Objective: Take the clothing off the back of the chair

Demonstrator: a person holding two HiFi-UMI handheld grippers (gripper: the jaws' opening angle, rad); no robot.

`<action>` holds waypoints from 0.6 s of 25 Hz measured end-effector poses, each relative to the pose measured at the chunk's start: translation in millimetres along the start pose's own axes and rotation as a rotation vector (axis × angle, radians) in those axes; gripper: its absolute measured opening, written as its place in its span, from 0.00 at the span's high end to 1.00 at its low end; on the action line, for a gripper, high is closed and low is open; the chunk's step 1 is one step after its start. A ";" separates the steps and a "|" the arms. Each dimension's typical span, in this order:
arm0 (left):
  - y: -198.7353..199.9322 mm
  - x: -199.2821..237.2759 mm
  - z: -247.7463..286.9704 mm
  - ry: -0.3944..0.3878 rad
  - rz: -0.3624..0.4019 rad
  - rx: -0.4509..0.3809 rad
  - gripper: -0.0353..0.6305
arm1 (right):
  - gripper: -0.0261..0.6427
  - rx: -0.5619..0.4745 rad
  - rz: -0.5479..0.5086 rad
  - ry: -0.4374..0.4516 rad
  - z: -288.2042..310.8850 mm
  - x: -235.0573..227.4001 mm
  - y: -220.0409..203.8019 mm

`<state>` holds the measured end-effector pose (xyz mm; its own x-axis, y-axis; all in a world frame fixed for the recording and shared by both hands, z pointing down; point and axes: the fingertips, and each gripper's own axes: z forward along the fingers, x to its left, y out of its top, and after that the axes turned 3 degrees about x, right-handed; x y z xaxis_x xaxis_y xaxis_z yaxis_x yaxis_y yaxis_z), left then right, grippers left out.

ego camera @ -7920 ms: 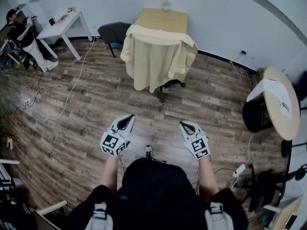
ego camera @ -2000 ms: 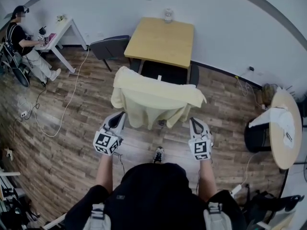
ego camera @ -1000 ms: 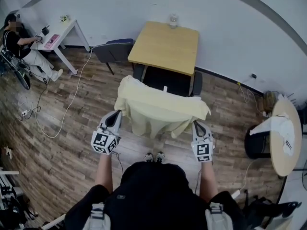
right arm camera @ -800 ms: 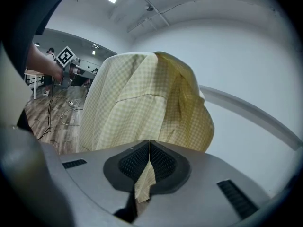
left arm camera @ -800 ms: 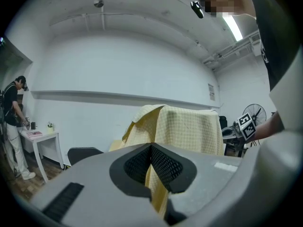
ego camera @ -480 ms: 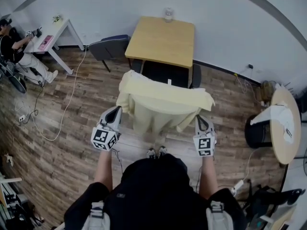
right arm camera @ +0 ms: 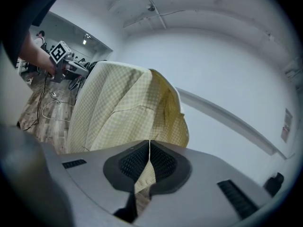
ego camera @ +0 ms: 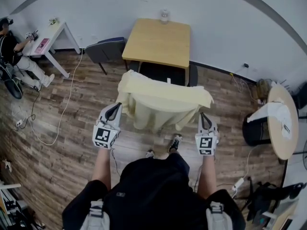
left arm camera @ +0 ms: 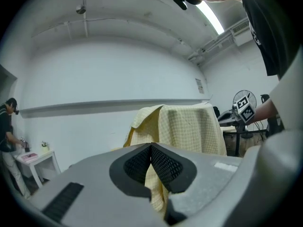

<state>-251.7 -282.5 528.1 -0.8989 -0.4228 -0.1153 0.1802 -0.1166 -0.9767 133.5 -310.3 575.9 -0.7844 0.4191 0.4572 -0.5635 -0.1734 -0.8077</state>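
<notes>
A pale yellow checked garment (ego camera: pixel 163 99) is draped over the back of a black chair (ego camera: pixel 165 74). The chair's seat is turned toward a square light-wood table (ego camera: pixel 157 42) set against the white wall (ego camera: pixel 216 23). The left gripper (ego camera: pixel 116 107) is held at the garment's left edge and the right gripper (ego camera: pixel 202 115) at its right edge. In the left gripper view the ribbed pads are seen closed tip to tip, with a fold of the yellow cloth pinched between them. In the right gripper view the jaws are likewise seen closed on a strip of the cloth.

Open wood-plank floor (ego camera: pixel 72 143) is found to the left of the black chair, crossed by a white cable (ego camera: pixel 70 91). A second open stretch lies to the right, between the black chair and a round light-wood table (ego camera: pixel 280 123). A grey chair (ego camera: pixel 103 49) is set just beside the square table's left corner, and a white desk (ego camera: pixel 45 35) stands well apart at the far left. The wearer's shoes (ego camera: pixel 175 142) are placed near the garment's lower hem.

The chair's back is wholly covered by the garment, and its legs cannot be made out. The lower middle of the head view is filled by the wearer's dark top (ego camera: pixel 153 195). A small clear object (ego camera: pixel 164 16) at the square table's far edge is too small to be identified. A seated person (ego camera: pixel 7 42) at the white desk is cut off by the left edge.
</notes>
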 end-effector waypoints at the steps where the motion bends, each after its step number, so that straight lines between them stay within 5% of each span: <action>1: 3.0 1.9 1.5 0.012 0.026 -0.005 0.95 | 0.96 -0.005 -0.008 -0.008 0.2 -3.5 1.2; 15: 16.2 21.8 6.7 0.145 0.140 -0.017 0.84 | 0.85 -0.078 -0.135 -0.150 -9.2 -37.2 27.0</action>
<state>-265.7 -299.6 511.0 -0.9137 -0.3001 -0.2739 0.3019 -0.0504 -0.9520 149.9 -322.4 533.6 -0.7360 0.2953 0.6091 -0.6490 -0.0522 -0.7590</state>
